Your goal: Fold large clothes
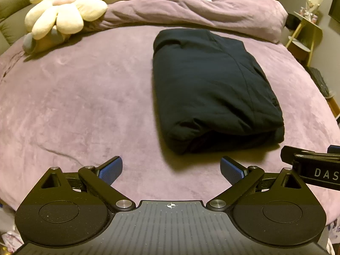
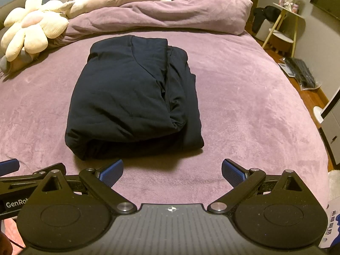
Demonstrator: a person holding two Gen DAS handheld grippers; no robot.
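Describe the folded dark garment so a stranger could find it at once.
Start at the wide bed with the mauve plush cover. In its middle lies a navy padded garment folded into a thick rectangle. It is the only dark thing there; the cream flower-shaped cushion sits farther back.

Mauve-covered bed [image 2: 244,89], flower cushion [image 1: 63,10], yellow-legged side table [image 2: 284,21], wooden floor [image 2: 306,93].

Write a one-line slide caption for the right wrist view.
Both grippers, right and left, open and clear of the folded dark garment on the purple bed.

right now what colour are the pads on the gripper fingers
Blue, textured pads on black fingers; clearest in the right wrist view.
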